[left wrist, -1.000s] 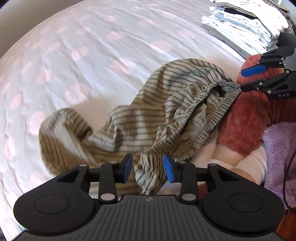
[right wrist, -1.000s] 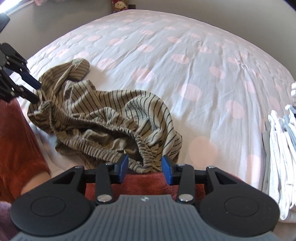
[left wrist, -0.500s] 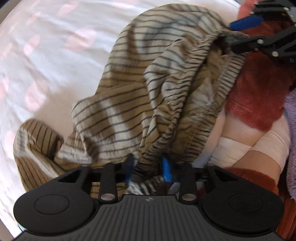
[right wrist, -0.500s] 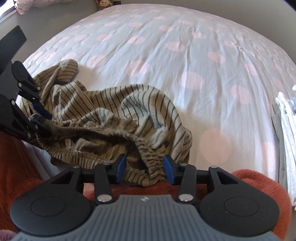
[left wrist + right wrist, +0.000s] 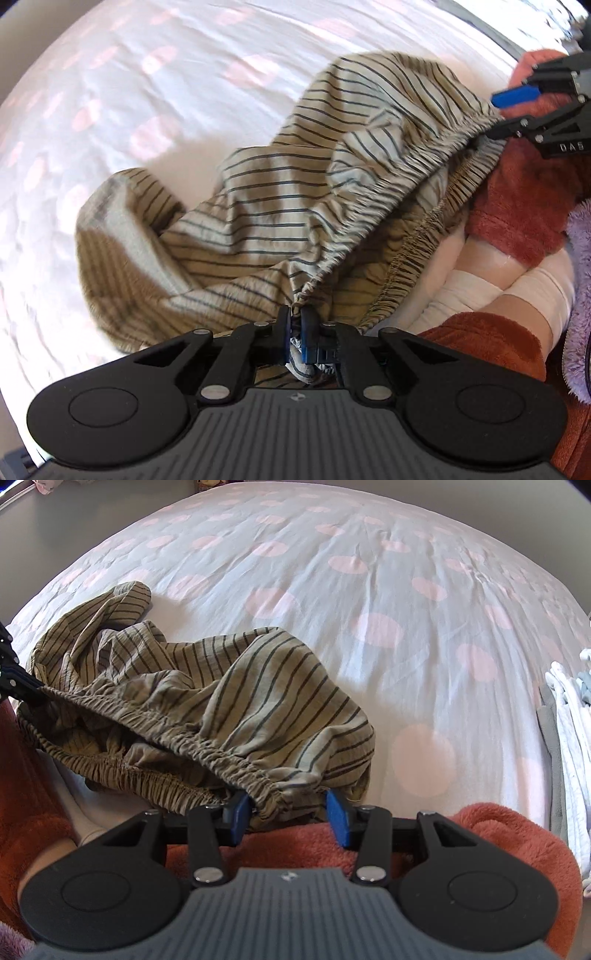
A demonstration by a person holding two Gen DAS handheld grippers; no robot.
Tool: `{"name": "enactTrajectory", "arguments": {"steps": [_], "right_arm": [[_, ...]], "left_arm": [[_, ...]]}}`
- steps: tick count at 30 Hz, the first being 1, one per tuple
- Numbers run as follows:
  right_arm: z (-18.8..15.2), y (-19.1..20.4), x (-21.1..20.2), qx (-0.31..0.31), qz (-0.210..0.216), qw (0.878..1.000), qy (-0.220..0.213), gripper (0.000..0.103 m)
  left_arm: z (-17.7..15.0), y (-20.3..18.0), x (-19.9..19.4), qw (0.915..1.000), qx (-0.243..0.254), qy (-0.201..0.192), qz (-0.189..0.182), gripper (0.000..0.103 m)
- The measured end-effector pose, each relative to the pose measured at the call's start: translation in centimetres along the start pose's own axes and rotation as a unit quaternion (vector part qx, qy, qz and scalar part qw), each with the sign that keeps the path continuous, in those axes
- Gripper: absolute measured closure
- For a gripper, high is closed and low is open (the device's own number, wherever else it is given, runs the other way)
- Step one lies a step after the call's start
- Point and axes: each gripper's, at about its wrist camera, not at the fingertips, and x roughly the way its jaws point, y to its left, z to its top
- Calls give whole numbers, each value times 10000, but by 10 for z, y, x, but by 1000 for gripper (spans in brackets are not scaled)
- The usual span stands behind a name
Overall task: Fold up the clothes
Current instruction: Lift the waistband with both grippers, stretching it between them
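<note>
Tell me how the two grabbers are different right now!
The left gripper is pinched shut on the striped shorts, while the right gripper is open with the waistband lying loose between its fingers. The left gripper's jaws have just been closing on cloth; the right gripper's pads stand apart. Both are black with blue pads and sit at the same elastic waistband.

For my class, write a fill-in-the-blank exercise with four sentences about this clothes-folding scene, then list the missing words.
1. The left gripper is ____ on the garment's elastic waistband.
2. The striped garment lies on a bedsheet printed with pink ____.
3. The right gripper has its jaws ____, with the waistband between them.
4. In the right wrist view, the stack of folded clothes sits at the ____ edge.

Missing words: shut; dots; open; right
</note>
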Motion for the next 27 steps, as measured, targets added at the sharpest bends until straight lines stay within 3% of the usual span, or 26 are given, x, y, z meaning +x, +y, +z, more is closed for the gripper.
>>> {"name": "enactTrajectory", "arguments": {"steps": [4,6,9,17,27], "right_arm": [[1,1,-4,41,37,10000,-71,59],[4,1,-7,54,117,9998,-153,78],[14,2,-19,0,71,9991,-421,83],[49,2,-51,-166,-35,9942,-1063,84],[95,1,-90,-389,-122,9834,-1767,87]], "left_arm": [[-1,6,-12,9994,-249,-222,69,100],[1,8,-19,9988,-323,-341,116,100],[5,11,-29,9979,-364,-504,207,100],[15,30,-64,9919,-592,-1015,480,100],[39,53,-132,9747,-807,-1840,982,100]]}}
